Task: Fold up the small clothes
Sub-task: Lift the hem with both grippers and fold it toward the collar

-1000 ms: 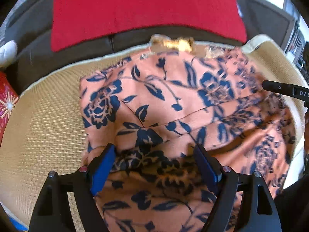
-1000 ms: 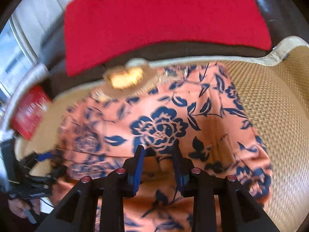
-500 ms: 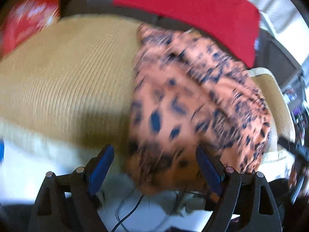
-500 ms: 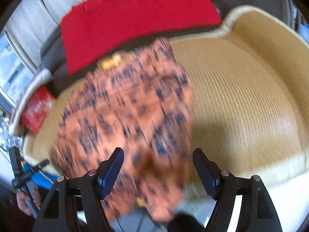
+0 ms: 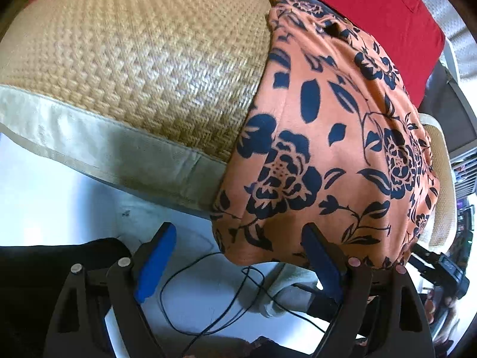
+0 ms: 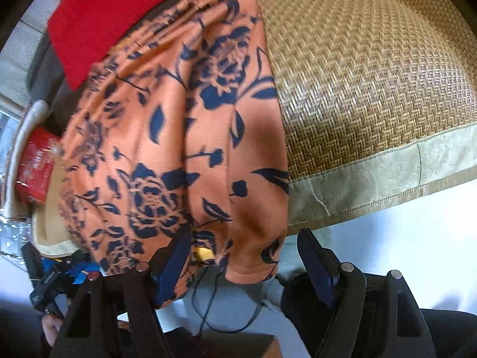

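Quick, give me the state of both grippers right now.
Left gripper: open, holding nothing; the floral garment hangs beside its right finger.
Right gripper: open, jaws just opened; garment hem hangs between them, unclamped.

Woven straw cushion (image 5: 143,59) with a pale fabric border (image 5: 98,149) across the upper left of the left wrist view. Red cloth (image 5: 372,9) at upper right. Thin black cable (image 5: 208,298) looping over white floor (image 5: 44,197) at bottom. Red patterned box (image 6: 37,164) at the right wrist view's left edge.
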`<control>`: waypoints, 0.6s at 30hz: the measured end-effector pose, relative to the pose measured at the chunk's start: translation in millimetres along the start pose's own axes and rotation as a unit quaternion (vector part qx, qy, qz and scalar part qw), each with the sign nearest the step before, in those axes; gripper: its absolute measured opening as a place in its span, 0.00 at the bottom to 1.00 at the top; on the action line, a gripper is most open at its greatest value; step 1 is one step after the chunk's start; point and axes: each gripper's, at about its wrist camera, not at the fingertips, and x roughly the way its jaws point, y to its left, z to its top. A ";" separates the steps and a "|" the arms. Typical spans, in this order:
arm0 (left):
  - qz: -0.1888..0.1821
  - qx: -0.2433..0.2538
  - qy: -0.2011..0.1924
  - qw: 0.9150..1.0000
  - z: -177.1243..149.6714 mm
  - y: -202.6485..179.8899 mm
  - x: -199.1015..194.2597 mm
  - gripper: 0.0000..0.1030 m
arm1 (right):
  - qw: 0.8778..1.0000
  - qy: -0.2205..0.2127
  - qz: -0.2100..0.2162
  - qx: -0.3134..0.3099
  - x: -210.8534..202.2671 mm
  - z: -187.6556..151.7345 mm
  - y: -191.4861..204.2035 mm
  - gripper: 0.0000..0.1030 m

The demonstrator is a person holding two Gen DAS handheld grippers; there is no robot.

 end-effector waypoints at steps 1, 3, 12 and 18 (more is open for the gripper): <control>-0.002 0.003 0.009 1.000 -0.4 -2.6 8.8 0.65 | 1.000 0.009 -0.006 0.006 6.0 -1.1 -1.0 0.75; -0.005 0.018 0.028 0.999 -3.7 -7.6 23.5 0.46 | 1.000 0.020 -0.003 0.013 15.4 -3.4 -2.9 0.75; -0.009 -0.017 0.072 0.997 -8.6 2.5 59.8 0.68 | 1.000 0.009 0.000 0.025 25.3 -12.5 -6.8 0.11; -0.018 -0.043 0.061 0.997 -9.2 14.0 64.2 0.63 | 0.996 -0.071 -0.027 0.056 -27.8 -18.7 -27.2 0.05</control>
